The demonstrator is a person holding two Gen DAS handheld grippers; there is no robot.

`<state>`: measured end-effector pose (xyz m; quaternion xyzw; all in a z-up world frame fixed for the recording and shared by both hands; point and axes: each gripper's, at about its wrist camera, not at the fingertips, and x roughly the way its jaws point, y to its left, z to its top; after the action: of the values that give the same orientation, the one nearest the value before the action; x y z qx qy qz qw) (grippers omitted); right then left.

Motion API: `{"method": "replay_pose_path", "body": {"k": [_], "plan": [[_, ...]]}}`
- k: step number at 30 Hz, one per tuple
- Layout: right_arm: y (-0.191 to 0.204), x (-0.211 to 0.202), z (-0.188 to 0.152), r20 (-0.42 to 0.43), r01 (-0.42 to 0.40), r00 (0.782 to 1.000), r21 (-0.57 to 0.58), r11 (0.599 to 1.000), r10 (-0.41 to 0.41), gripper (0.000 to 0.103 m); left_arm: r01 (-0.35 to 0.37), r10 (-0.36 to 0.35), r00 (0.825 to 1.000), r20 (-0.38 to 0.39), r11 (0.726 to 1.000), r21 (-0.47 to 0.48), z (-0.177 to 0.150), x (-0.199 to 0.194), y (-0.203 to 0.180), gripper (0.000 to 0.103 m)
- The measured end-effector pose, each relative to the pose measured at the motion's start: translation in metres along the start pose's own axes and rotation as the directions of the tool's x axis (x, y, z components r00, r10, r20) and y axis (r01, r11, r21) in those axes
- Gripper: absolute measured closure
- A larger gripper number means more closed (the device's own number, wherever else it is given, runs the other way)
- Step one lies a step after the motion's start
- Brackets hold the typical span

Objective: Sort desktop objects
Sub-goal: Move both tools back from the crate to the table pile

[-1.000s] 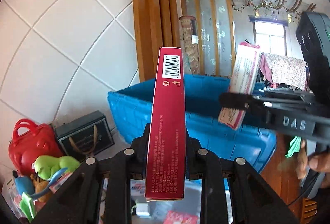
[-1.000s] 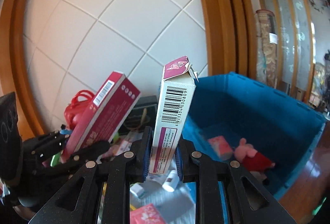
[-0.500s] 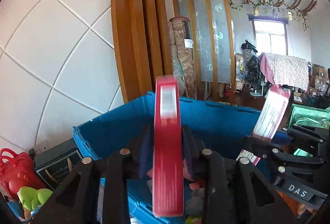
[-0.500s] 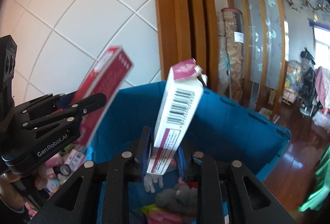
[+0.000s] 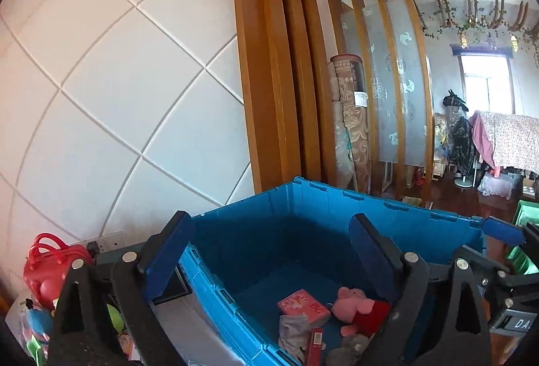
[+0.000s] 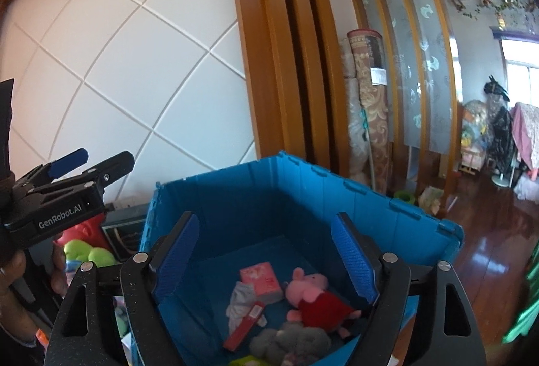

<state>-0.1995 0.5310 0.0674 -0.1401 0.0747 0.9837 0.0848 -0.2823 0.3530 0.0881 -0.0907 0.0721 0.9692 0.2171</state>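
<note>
Both grippers hover over an open blue crate [image 5: 337, 197] [image 6: 303, 170]. My left gripper [image 5: 269, 251] has its jaws opening wide, with nothing between them. The jaws of my right gripper [image 6: 266, 251] are opening too and are equally bare. On the crate floor lie a long red box [image 6: 244, 329] [image 5: 313, 345], a pink box [image 6: 261, 278] [image 5: 303, 305], a pink pig plush in red [image 6: 316, 295] [image 5: 360, 308], a grey cloth [image 6: 241, 302] and a grey plush [image 6: 289, 342]. The left gripper [image 6: 104, 160] also shows at the left edge of the right wrist view, held by a hand.
Left of the crate sit a red handbag [image 5: 50, 268], a green toy [image 6: 87, 255] and a dark box [image 6: 124, 231] against the white tiled wall. A wooden frame and a rolled carpet [image 6: 367, 96] stand behind. Wooden floor [image 6: 488, 231] lies to the right.
Both grippers moved over the crate and opened. The red box left the left jaws and lies in the crate; the white and pink box left the right jaws.
</note>
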Motion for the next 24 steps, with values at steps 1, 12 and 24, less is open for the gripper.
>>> {"method": "replay_pose_path", "body": {"k": [1, 12, 24], "plan": [[0.003, -0.001, -0.001, -0.002, -0.006, 1.0, -0.006, 1.0, 0.006, 0.016, -0.01, 0.01, 1.0, 0.001, 1.0, 0.004, -0.002, -0.002, 0.0, 0.008], [0.045, -0.026, -0.015, 0.031, -0.168, 0.985, -0.085, 0.982, 0.171, 0.008, -0.145, 0.145, 0.989, -0.005, 0.989, 0.011, -0.04, -0.054, 0.045, 0.008], [0.156, -0.04, -0.062, -0.091, -0.375, 0.927, -0.171, 0.911, 0.364, 0.0, -0.268, 0.266, 0.954, -0.138, 0.963, 0.009, -0.125, -0.132, 0.145, 0.008]]}}
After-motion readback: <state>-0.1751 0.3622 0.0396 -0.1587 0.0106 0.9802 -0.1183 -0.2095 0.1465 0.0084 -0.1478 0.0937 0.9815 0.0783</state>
